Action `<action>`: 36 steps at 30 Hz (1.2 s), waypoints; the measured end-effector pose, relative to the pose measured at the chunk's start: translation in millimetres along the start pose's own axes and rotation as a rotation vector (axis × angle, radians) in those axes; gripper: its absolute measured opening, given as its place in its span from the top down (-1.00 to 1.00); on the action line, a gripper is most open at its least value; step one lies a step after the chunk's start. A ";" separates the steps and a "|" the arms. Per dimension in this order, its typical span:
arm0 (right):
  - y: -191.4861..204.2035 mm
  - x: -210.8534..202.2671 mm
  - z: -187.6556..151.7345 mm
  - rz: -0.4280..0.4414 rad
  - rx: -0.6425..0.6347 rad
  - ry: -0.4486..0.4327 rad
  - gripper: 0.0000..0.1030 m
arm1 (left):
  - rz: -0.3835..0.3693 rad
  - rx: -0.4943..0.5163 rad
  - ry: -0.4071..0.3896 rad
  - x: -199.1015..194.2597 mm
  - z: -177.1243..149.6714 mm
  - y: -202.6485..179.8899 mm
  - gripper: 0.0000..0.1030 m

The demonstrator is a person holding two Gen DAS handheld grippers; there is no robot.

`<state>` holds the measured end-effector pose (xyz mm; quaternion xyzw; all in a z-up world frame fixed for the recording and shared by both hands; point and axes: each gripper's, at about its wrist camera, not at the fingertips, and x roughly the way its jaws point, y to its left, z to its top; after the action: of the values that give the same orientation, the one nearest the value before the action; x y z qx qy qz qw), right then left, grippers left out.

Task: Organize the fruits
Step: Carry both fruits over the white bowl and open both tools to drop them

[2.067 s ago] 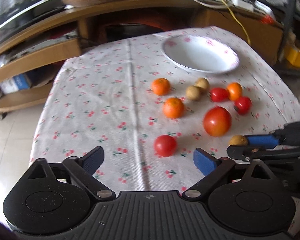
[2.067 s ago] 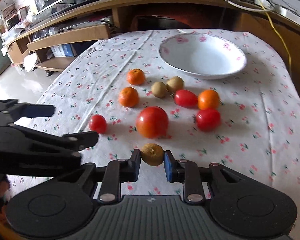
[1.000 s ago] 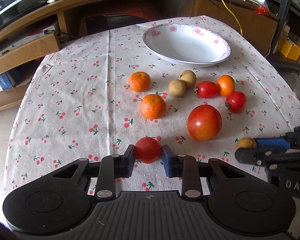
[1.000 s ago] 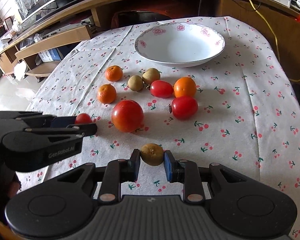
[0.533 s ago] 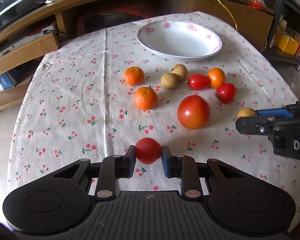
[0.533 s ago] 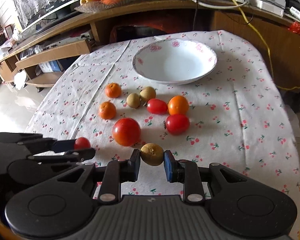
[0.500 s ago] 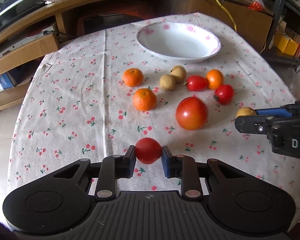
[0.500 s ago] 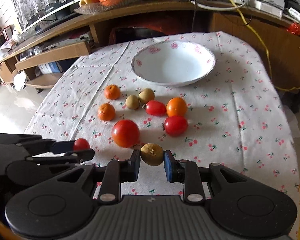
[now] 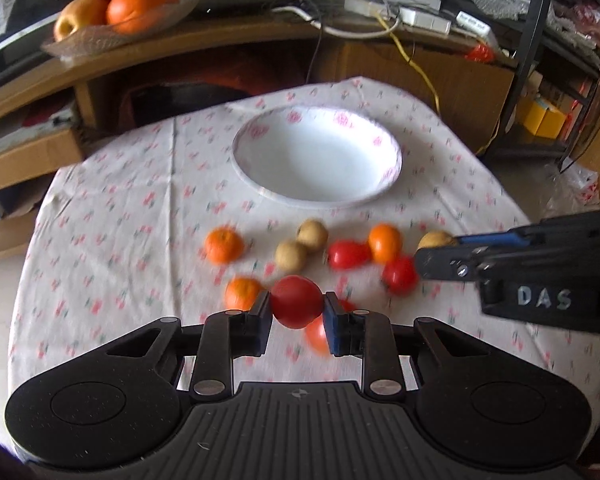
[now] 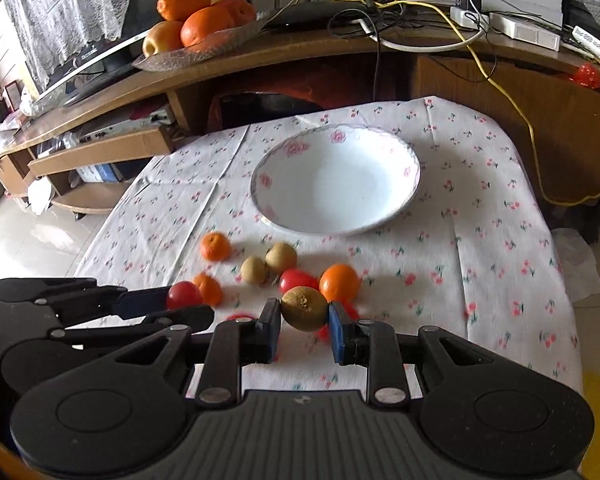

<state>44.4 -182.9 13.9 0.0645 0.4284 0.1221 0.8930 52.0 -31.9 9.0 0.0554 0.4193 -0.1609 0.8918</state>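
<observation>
**Q:** What are your two claws holding, and where?

**A:** My left claw (image 9: 297,311) is pinching a small red tomato (image 9: 296,301) between its blue pads, lifted above the table (image 10: 500,216). My right claw (image 10: 305,322) is pinching a brown kiwi (image 10: 304,308) the same way. Both hang over the loose fruit, short of the white bowl (image 10: 410,184), which sits empty at the far middle of the cherry-print cloth.

**Q:** What lies under them?

**A:** Two small oranges on the left (image 10: 215,246), two pale brown round fruits (image 10: 253,269), more red tomatoes (image 10: 296,279) and another orange (image 10: 339,282). They sit close together, some touching, between my claws and the bowl.

**Q:** What could go wrong from here?

**A:** I judge three risks. The tomato is smooth and round, gripped only at its sides; a quick swing could let it slip, and a harder squeeze could split it. My claws are close side by side, so heading for the same bowl together they could knock each other. And letting go from too high could make a fruit bounce off the shallow rim and roll away across the table.

**Q:** Anything you cannot tell?

**A:** The left view is blurred, so I cannot tell how high the fruit hangs above the pile.
</observation>
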 end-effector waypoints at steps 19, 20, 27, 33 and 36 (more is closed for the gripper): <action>-28.1 73.2 63.7 -0.050 -0.057 0.000 0.48 | -0.026 0.010 -0.016 61.1 69.4 7.0 0.32; -28.0 76.9 65.0 -0.051 -0.064 0.001 0.48 | -0.025 0.008 -0.012 64.5 70.0 8.8 0.32; -32.2 92.6 69.0 -0.059 -0.071 0.015 0.48 | -0.019 0.008 0.000 77.9 74.9 10.4 0.32; -36.6 98.5 71.8 -0.053 -0.064 0.018 0.47 | -0.017 0.002 0.012 84.5 75.1 10.7 0.31; -37.6 99.8 72.7 -0.050 -0.066 0.016 0.47 | -0.015 0.004 0.011 85.6 74.7 11.2 0.30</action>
<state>167.4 -192.6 -23.8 0.0234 0.4328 0.1141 0.8939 161.3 -59.4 -8.9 0.0551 0.4241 -0.1681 0.8882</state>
